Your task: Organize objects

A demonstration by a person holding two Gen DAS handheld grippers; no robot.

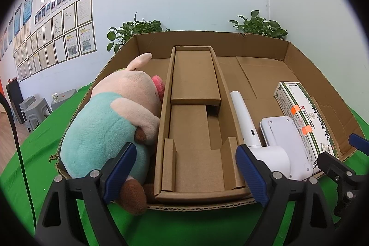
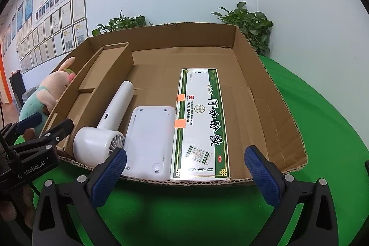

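Cardboard tray (image 1: 288,47) on green cloth (image 1: 184,227). Inner cardboard insert (image 1: 196,121) as landmark: plush pig (image 1: 115,121) touching its left wall; white hair dryer (image 1: 253,135), white flat device (image 1: 283,140), medicine box (image 1: 304,117) to its right. Left gripper (image 1: 186,174) jaws wide apart, nothing between.

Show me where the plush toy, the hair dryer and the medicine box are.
plush toy (image 1: 101,128): left wrist view, on its teal body.
hair dryer (image 2: 115,105): right wrist view, on its handle.
medicine box (image 2: 203,121): right wrist view, on its top face.

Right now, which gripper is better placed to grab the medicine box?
Right. The right gripper is open and faces the medicine box at the tray's near edge. The left gripper faces the empty cardboard insert, with the box off to its side.
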